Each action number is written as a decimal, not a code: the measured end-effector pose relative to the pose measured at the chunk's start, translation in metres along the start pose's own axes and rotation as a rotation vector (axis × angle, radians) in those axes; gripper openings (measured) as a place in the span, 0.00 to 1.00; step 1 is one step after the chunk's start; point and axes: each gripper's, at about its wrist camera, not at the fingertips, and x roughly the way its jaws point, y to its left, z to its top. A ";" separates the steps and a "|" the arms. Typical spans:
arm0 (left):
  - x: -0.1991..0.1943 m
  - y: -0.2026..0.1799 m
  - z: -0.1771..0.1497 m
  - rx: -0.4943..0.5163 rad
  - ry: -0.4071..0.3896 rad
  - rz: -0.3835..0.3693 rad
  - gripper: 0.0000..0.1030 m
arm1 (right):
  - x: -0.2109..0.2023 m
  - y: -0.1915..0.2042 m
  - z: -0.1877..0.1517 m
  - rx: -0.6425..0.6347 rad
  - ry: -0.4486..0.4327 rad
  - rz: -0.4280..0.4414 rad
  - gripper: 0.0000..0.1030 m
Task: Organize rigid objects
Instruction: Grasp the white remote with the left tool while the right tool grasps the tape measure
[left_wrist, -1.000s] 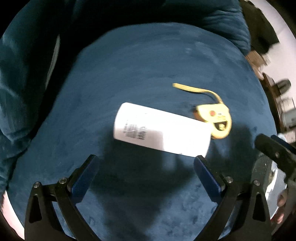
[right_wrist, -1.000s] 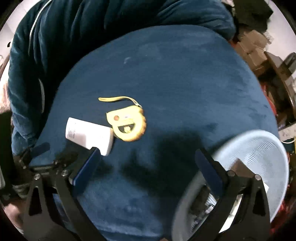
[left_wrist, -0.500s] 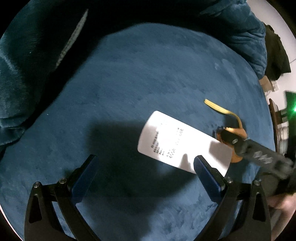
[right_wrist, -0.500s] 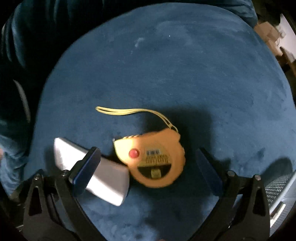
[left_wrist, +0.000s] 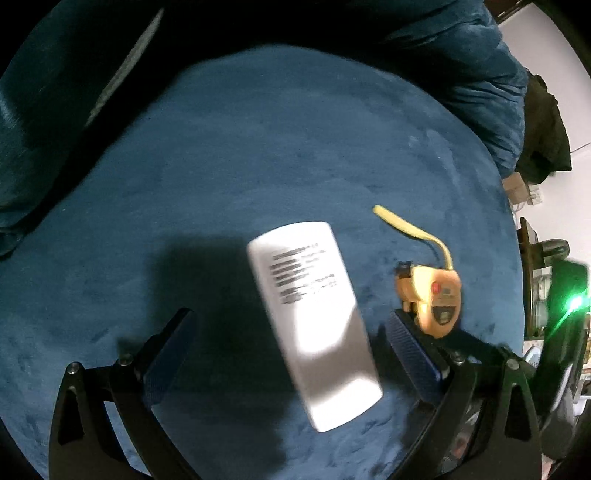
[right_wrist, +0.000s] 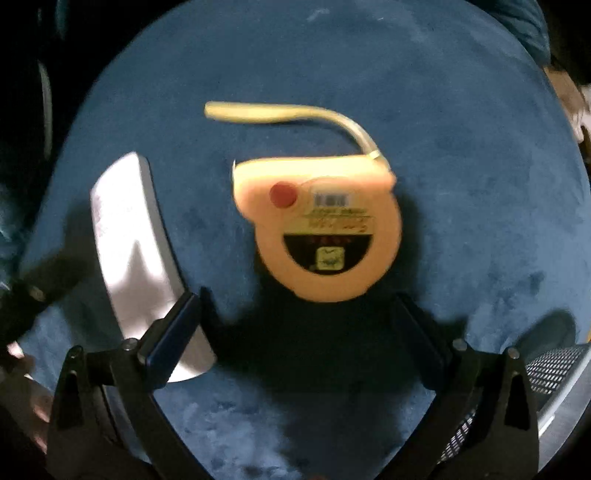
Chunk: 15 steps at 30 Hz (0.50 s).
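Operator: Yellow plastic tape measure (right_wrist: 317, 225) on the blue plush cushion (right_wrist: 443, 110) — how will it handle, and where do you take hold?

Manual: Treat it as a rigid, compact, fairly dense case, judged from its build. The shell looks smooth, so expect some slip. Close your right gripper (right_wrist: 295, 325) across the flat faces or the round lower body, not on the wrist strap (right_wrist: 273, 110), which is limp and would let the case swing. At present the right gripper is spread wide with nothing between its fingers; the case lies just ahead of them.

Operator: And the white remote (left_wrist: 314, 317)?

Manual: Light, stiff, slick-backed, by its look. Your left gripper (left_wrist: 288, 350) is likewise spread and empty, straddling the lower half of the remote. Grip across the narrow width, near mid-length, so it does not tip.

Operator: Orientation?

Manual: In the left wrist view the remote's long axis runs from upper left to lower right, label side up, lying beside the tape measure but apart from it. The tape measure lies flat, red button up, strap trailing away from you and to the left. A mesh basket (right_wrist: 554, 369) sits at the right edge
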 end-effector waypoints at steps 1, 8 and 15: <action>0.000 -0.002 0.001 -0.013 -0.007 -0.008 0.99 | -0.004 -0.007 0.000 0.025 -0.027 0.004 0.98; 0.005 -0.005 0.009 -0.018 -0.012 0.031 0.99 | 0.008 -0.008 0.006 0.025 -0.065 -0.022 0.79; 0.017 -0.010 -0.003 -0.017 0.024 0.029 0.99 | -0.001 -0.010 -0.002 0.014 -0.084 -0.022 0.67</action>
